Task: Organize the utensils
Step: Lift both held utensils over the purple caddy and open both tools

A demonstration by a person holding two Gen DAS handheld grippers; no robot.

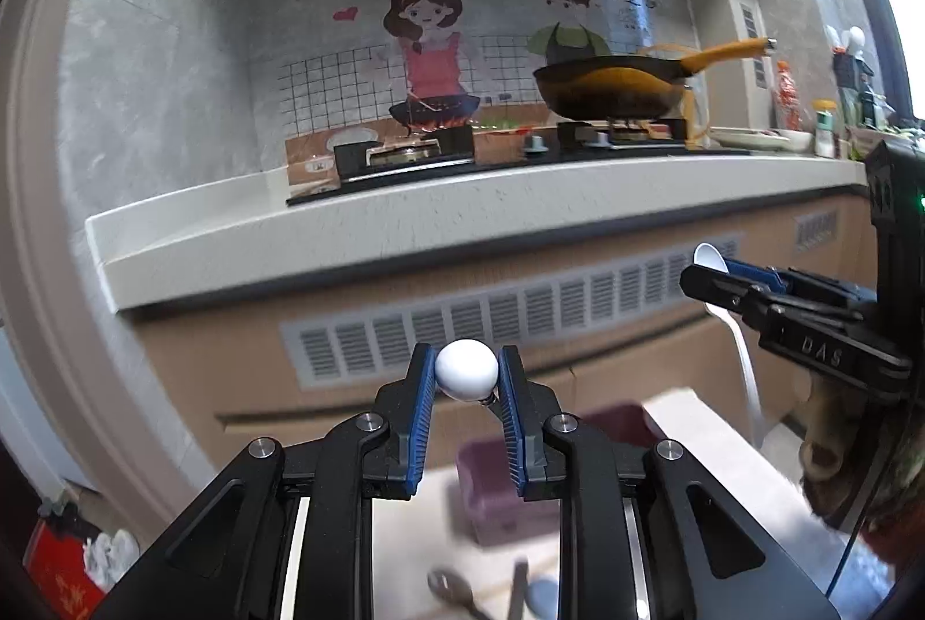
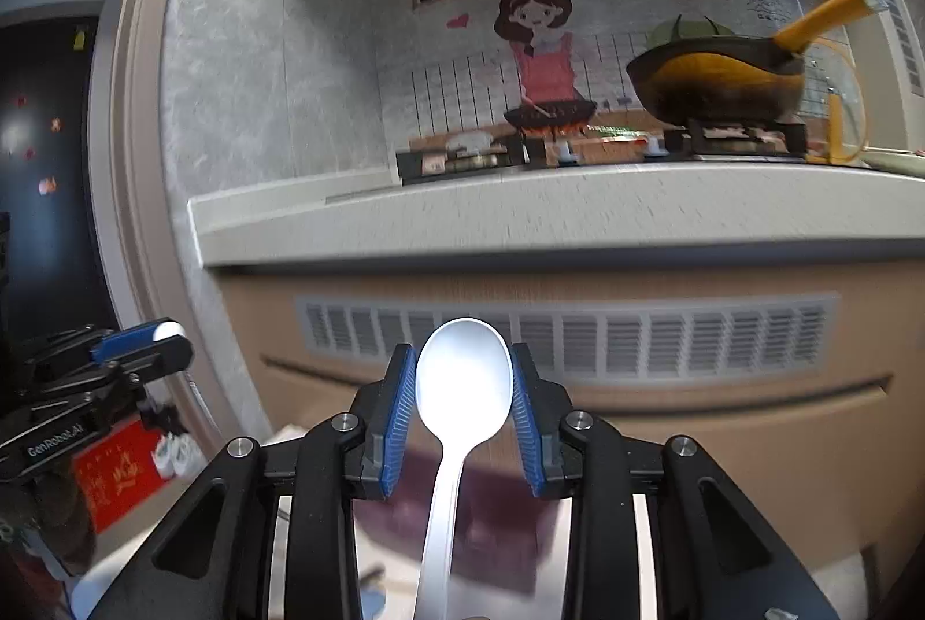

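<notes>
My left gripper (image 1: 466,377) is shut on the round white end of a utensil (image 1: 466,370), held up in the air in front of the kitchen counter. My right gripper (image 2: 464,377) is shut on the bowl of a white spoon (image 2: 462,383); its handle hangs down toward the camera. In the left wrist view the right gripper (image 1: 708,276) shows at the right with the white spoon (image 1: 746,365) hanging below it. In the right wrist view the left gripper (image 2: 156,339) shows at the far left. More utensils (image 1: 457,588) lie blurred on a surface below.
A purple container (image 1: 497,481) sits below, blurred, and also shows in the right wrist view (image 2: 497,521). Ahead is a white counter (image 1: 404,227) with a gas stove (image 1: 404,157) and a dark pan (image 1: 613,88). Below the counter is a cabinet with a vent grille (image 2: 578,336).
</notes>
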